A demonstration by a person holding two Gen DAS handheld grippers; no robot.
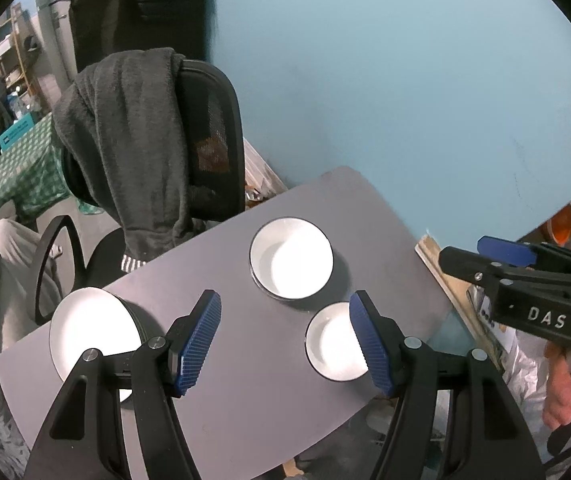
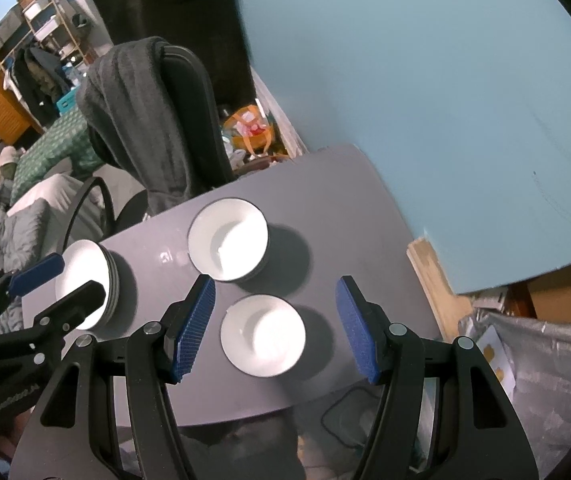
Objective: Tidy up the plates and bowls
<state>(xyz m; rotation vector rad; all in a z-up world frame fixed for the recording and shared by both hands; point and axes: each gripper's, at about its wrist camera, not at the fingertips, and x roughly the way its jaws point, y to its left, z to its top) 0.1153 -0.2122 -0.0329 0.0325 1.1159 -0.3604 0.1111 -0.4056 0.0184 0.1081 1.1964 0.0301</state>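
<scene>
Three sets of white dishes sit on a grey table [image 1: 245, 400]. A stack of plates [image 1: 89, 332] [image 2: 85, 292] is at the left edge. A stack of larger bowls [image 1: 291, 258] [image 2: 227, 240] stands in the middle. A small bowl [image 1: 333, 342] [image 2: 263, 334] is nearest the front. My left gripper [image 1: 285, 304] [image 2: 65, 280] hovers open above the table between the plates and the small bowl, holding nothing. My right gripper [image 2: 275, 286] [image 1: 481, 258] hangs open above the small bowl, also with nothing in it. A hand [image 1: 565, 392] holds its grip.
A black office chair [image 1: 213, 136] draped with a grey garment [image 1: 125, 140] stands behind the table's left side. A blue wall [image 1: 405, 80] runs behind it. A wooden board [image 2: 429, 276] and a silver bag [image 2: 545, 360] lie off the table's right edge, with floor clutter [image 2: 251, 130] beyond.
</scene>
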